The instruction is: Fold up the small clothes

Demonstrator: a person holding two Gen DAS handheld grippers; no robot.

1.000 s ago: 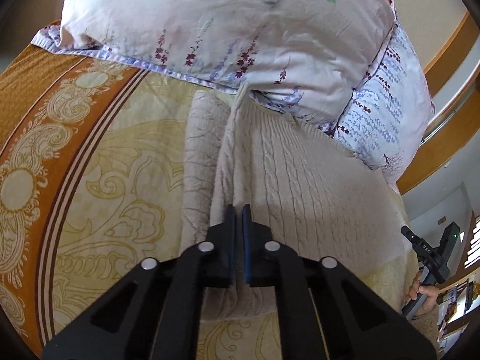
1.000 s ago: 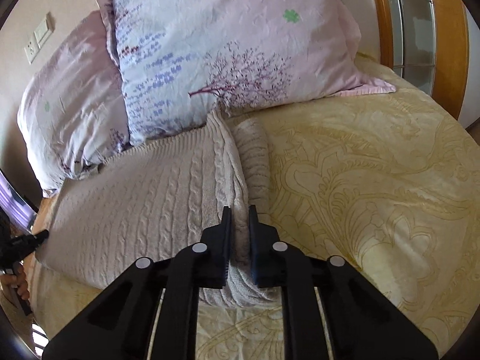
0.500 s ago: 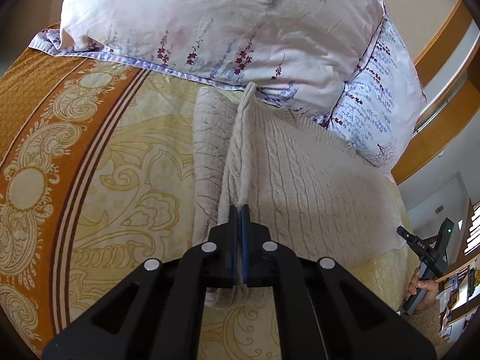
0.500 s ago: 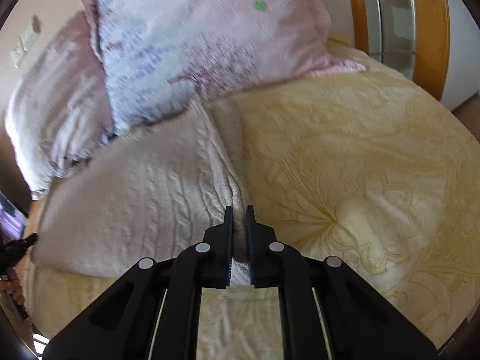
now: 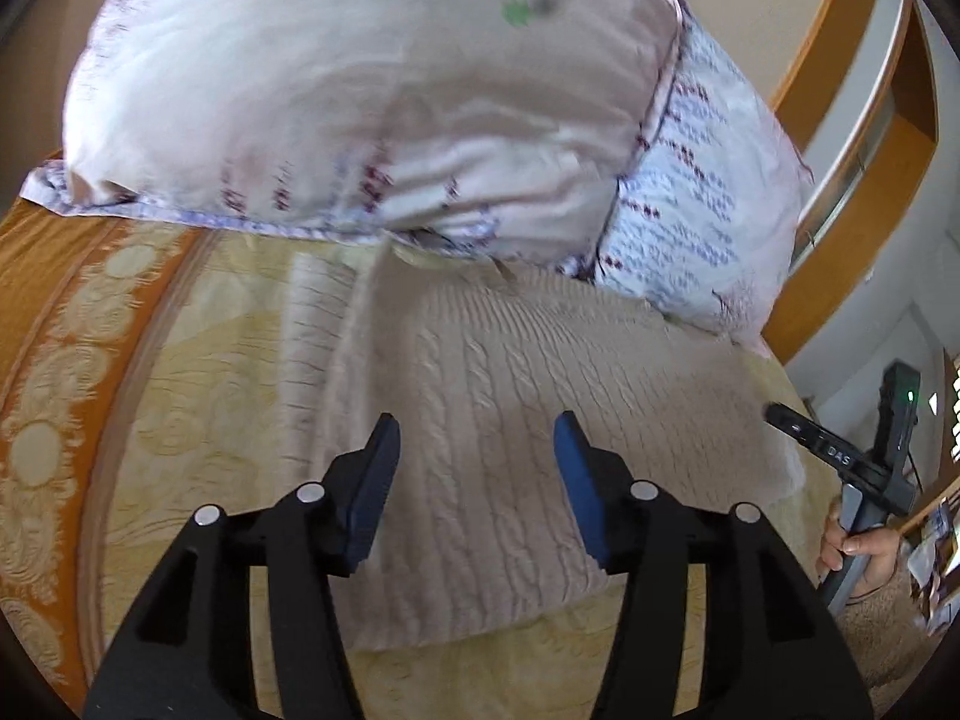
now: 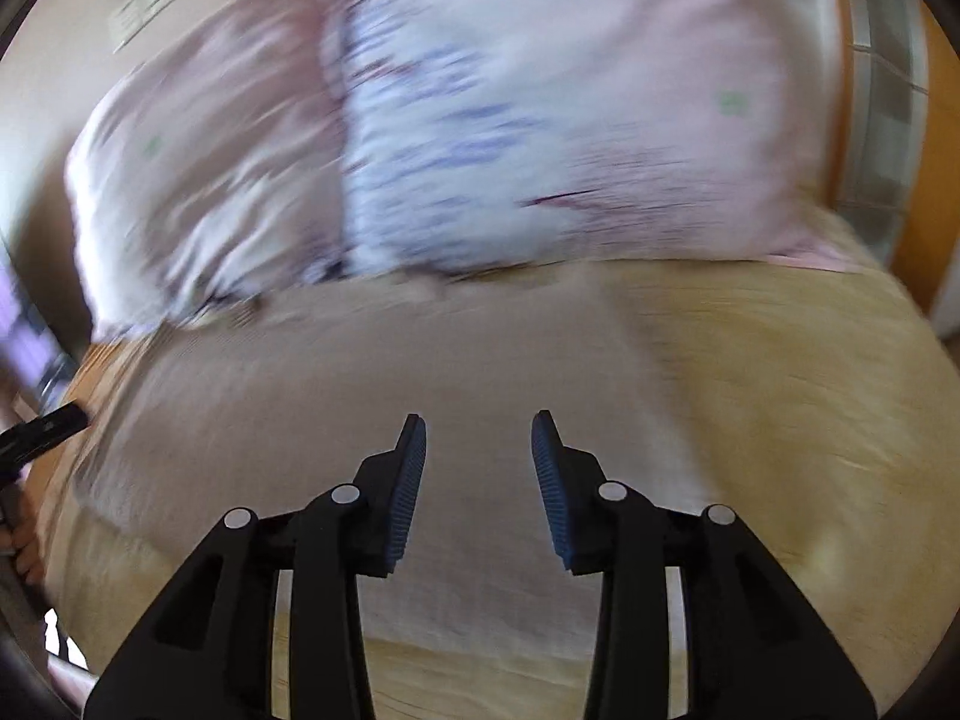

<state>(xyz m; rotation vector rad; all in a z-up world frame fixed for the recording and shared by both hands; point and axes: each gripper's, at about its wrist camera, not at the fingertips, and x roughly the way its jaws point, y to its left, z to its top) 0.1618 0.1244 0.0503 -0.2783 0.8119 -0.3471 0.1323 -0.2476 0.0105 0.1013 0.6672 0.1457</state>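
**Both grippers let go of the sweater**

We had the beige cable-knit sweater (image 5: 540, 420) lying flat on the yellow patterned bedspread (image 5: 198, 396), its far edge up against the pillows. A narrower knit strip, probably a sleeve, lay along its left side in the left wrist view.

Left gripper (image 5: 477, 468): jaws had just been opening and stood apart at a middling gap. We saw nothing pinched between the blue pads (image 5: 576, 480); the sweater was only visible through the gap, below the fingers. We couldn't tell if the tips still brushed the knit.

Right gripper (image 6: 478, 468): same story, jaws had just been opening, gap a bit narrower than the left. Nothing was clamped between its ribbed blue pads (image 6: 408, 492); the sweater (image 6: 360, 396) filled the view under and ahead of them. That view was badly motion-blurred, so we couldn't read the knit detail there.

In the left wrist view we also saw the right gripper's black body (image 5: 864, 456) at the right edge beyond the sweater, with the person's hand (image 5: 852, 546) wrapped around its handle.

Two floral pillows sat at the head of the bed: a pale pink one (image 5: 372, 96) and a white-and-purple one (image 5: 702, 204) beside it. An orange border (image 5: 54, 312) ran along the bedspread's left side. A wooden frame (image 5: 864, 138) stood behind the pillows.
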